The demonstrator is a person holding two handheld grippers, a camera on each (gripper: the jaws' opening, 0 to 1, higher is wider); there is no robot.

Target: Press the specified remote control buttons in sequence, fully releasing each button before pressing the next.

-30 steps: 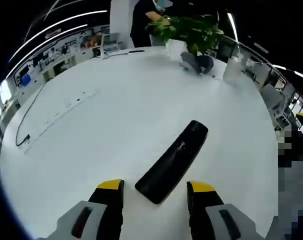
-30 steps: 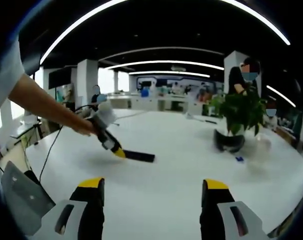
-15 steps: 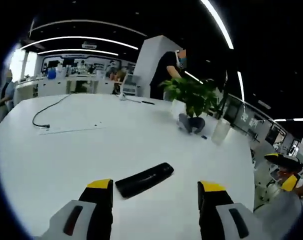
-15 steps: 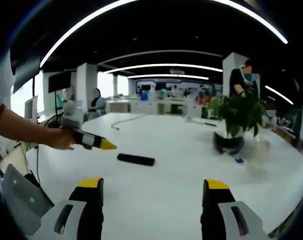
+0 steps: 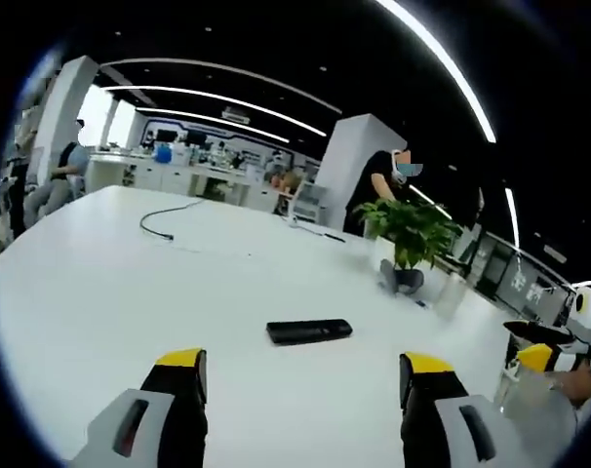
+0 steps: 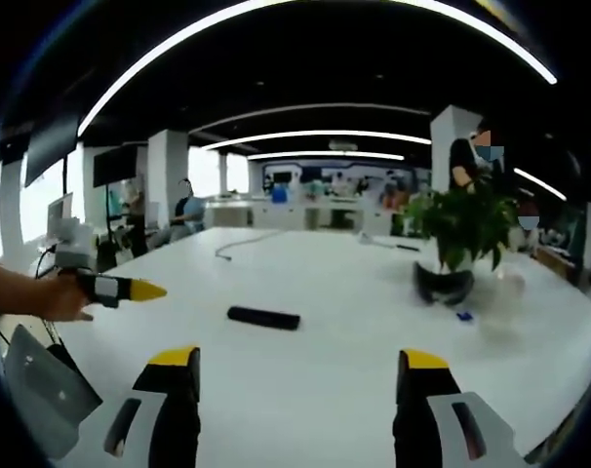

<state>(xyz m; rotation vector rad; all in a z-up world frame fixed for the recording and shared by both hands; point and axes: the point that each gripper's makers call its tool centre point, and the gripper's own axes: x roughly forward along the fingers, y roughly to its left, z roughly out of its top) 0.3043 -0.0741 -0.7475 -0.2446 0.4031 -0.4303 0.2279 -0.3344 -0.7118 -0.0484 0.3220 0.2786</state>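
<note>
On the white bench [image 5: 100, 292], near its middle, the black remote [image 5: 309, 331] lies flat and alone — at about 12 o'clock from the left tongs [image 5: 303, 369], well apart from their yellow tips. Seen from the right tongs [image 6: 294, 366], the remote [image 6: 263, 317] sits ahead toward 11 o'clock, also well apart. Both sets of tongs are spread wide and pinch nothing. In the right gripper view the left tongs [image 6: 139, 290] hover off at 9 o'clock in a hand [image 6: 57, 297], clear of the remote. A potted plant [image 6: 461, 229] stands beyond at 2 o'clock.

No button is under pressure, so this reads as a release or a pause between presses — or the end of the sequence; I cannot tell which. If a press remains, one tip must come down onto the chosen button, squarely, then lift fully off. The buttons themselves are too small to make out.
</note>
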